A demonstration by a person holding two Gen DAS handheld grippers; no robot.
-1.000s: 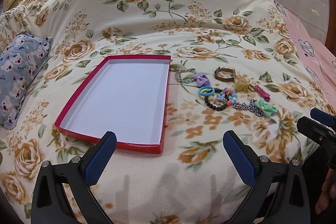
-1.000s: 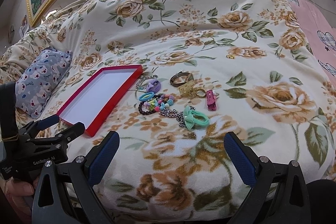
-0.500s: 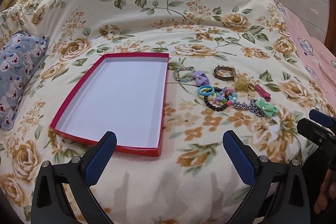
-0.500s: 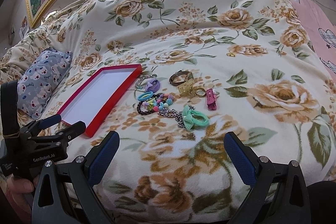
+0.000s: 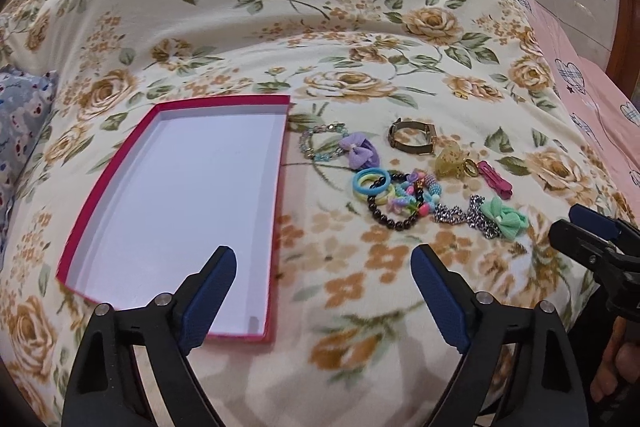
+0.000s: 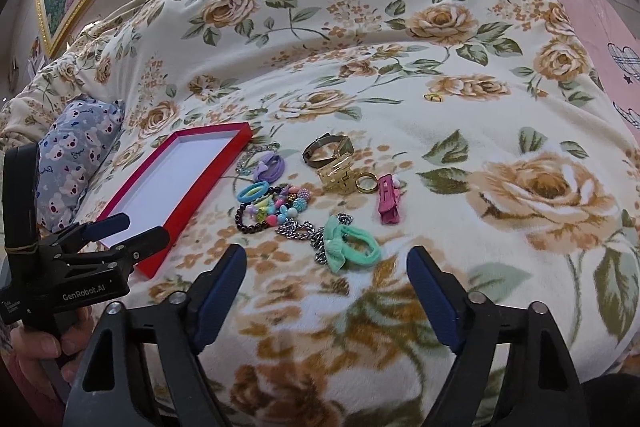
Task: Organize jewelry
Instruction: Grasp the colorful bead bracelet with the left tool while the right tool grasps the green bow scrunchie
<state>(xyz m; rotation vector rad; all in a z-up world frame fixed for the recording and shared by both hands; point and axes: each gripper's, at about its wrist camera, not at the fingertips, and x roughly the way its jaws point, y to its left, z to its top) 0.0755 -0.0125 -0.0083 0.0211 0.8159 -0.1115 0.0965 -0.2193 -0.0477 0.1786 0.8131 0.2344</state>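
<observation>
Both claws hang over the near edge of the bed (image 5: 360,27) with nothing between their jaws. My left claw (image 5: 323,291) has just been closing a little and stands apart, empty, above the near end of the red-rimmed box (image 5: 280,187), whose white floor is bare. My right claw (image 6: 326,287) has narrowed the same way and is also empty, just short of the green bow hair tie (image 6: 350,245).

The jewelry sits in a loose cluster right of the box: a purple bow (image 5: 358,153), a blue ring tie (image 5: 371,182), a black bead bracelet (image 5: 394,213) tangled with coloured beads, a silver chain (image 5: 460,215), a gold bangle (image 5: 412,139), a yellow clip (image 5: 450,163) and a pink clip (image 5: 496,181). One small gold piece (image 6: 433,97) lies well apart, further up the blanket

My worry is the tangle: the chain runs under the green bow, so I judge a pinch there could drag both, and beads may trail out. The soft blanket gives, so my claw could bite fabric. The box is light and may slide if my left claw bumps its rim
</observation>
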